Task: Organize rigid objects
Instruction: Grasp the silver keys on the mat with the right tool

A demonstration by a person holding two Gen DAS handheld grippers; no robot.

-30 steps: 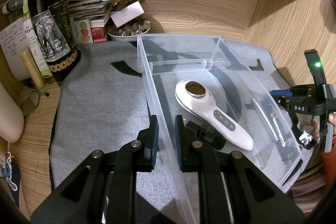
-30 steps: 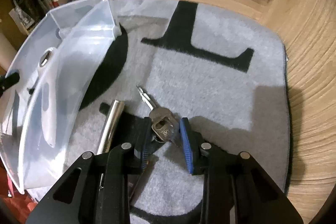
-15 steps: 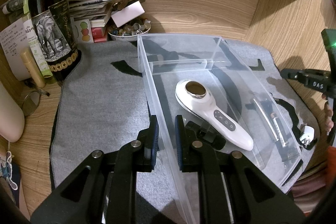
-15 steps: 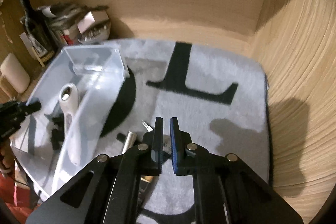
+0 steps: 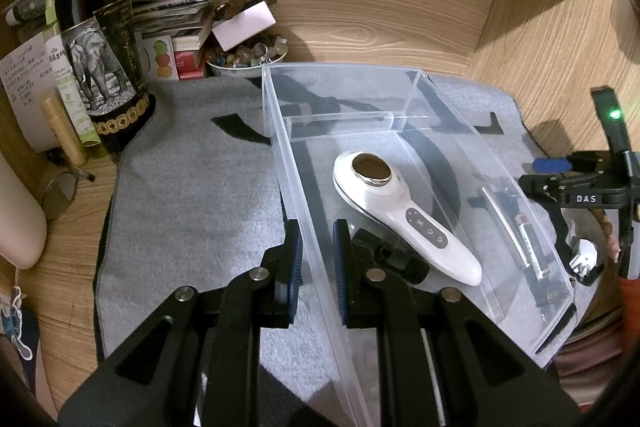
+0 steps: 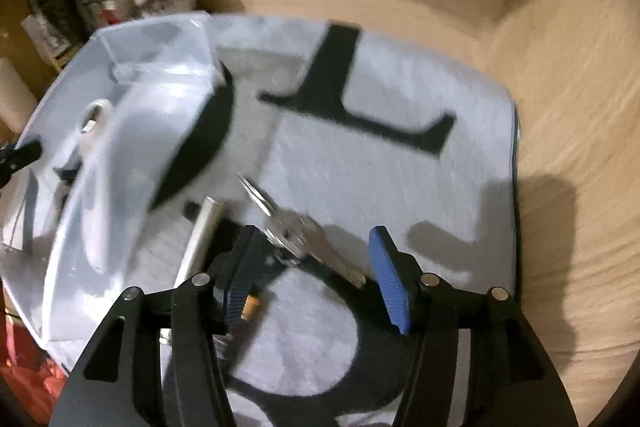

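Here, in the left wrist view, the left gripper (image 5: 316,259) has its blue-padded fingers nearly closed across the near side wall of the clear plastic storage bin (image 5: 532,227), one finger outside and one inside, so it seems to be steadying the bin. Inside lie a white handheld massager with a round metal head (image 5: 396,211) and a small black part (image 5: 394,257) beside its handle. Beyond the far wall, a slim silver metal tube (image 5: 510,223) rests on the grey felt mat (image 5: 192,203), with the right gripper's black frame just beyond it.

In the right wrist view, blurred by motion, the right gripper (image 6: 316,267) is spread wide and holds nothing; the bunch of silver keys (image 6: 296,231) lies on the mat between its fingers, just beside the tube and outside the bin.

The risk, I judge, is closing too early or off-centre: the keys lie flat and fanned, so the pads could pinch one blade and let the rest swing, or nudge the tube against the bin.

Only the right view shows the keys; only the left shows the bin's contents clearly and the wall grip.
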